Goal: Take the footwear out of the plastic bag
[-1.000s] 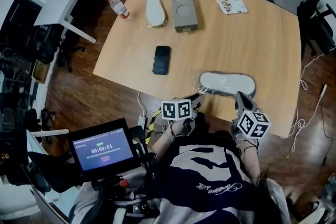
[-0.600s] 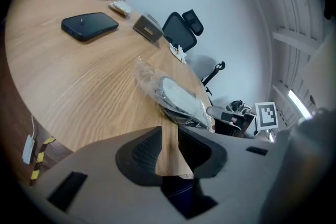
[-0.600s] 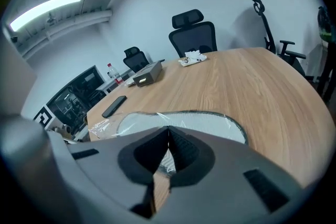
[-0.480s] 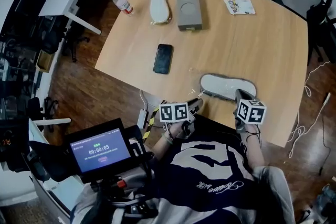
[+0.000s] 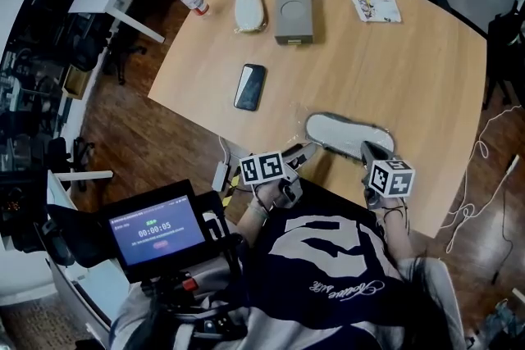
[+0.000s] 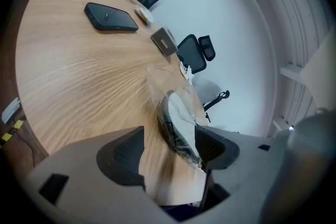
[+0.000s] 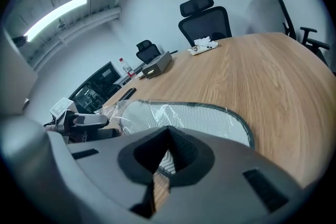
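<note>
Head view: early unbagging on table [image 5: 394, 53]. Left claw [image 5: 300, 152] has just sprung wide, slipper [image 5: 349, 133] end between its jaws, ungripped; right claw [image 5: 367, 150] clenched by plastic bag [image 7: 126, 112]. Next: pinch slipper, pull it out.

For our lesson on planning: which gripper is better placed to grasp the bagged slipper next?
Probably left. The left gripper has just been opening, with the bagged slipper between its jaws; the right gripper is shut.
</note>
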### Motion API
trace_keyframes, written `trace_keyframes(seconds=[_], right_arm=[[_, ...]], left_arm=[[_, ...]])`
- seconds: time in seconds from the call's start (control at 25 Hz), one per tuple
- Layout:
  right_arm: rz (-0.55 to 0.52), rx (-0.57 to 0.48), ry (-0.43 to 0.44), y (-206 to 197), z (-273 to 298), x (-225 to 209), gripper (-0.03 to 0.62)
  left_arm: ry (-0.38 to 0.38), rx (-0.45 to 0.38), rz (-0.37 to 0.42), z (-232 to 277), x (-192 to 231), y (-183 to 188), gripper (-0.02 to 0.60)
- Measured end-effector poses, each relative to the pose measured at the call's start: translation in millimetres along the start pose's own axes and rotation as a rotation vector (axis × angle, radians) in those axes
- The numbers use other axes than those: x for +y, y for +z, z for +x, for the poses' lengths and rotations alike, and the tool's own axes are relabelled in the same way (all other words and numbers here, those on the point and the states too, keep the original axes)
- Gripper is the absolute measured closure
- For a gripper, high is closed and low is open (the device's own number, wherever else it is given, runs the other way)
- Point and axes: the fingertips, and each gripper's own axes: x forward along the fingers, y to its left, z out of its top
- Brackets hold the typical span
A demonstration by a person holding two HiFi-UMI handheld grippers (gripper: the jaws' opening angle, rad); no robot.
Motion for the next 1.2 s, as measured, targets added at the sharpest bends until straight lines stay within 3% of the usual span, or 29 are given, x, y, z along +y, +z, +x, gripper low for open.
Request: trace_keyframes(seconds=[0.08,0.2,0.28,0.36,0.44,0.56,0.72,0.88,0.96,1.12,1.2], right_arm=[[0.01,0.002,0.021,-4,-1,-5,0.599],[0.033,0.007,0.056,-2,-1,-1,0.599],[0.04,0.008,0.067,-3,-1,-3,0.599],[0.039,0.008,0.072,-6,-1,-6,0.599],[0.034,0.009,0.075,-6,0,-7,0.599],[0.024,0.008,0.078,-5,0,-6,0.599],[0.016,0.005,0.079,-5,-2,-5,0.599],[0.008,0.003,0.073,-6,-3,-3,0.599],[0.0,0.0,0.067,-6,-3,-1,0.599],[-0.014,-0.012,0.066,-6,-5,3,0.599],[-0.022,-0.015,0.07,-7,-8,3,0.599]], left_arm=[[-0.035,0.023,0.053,6,-10,-6,0.288],[-0.094,0.126,0.185,6,-26,-17,0.288],[-0.065,0.16,0.21,9,-21,-25,0.288],[-0.041,0.132,0.144,14,-14,-25,0.259],[-0.055,0.062,0.027,16,-12,-16,0.221],[-0.071,-0.01,-0.074,20,-12,-2,0.22],[-0.046,-0.061,-0.09,30,-10,15,0.22],[-0.037,-0.121,-0.171,37,-5,36,0.224],[-0.016,-0.126,-0.185,39,-2,39,0.265],[0.051,-0.086,-0.093,38,5,32,0.368],[0.061,-0.076,-0.089,38,8,29,0.42]])
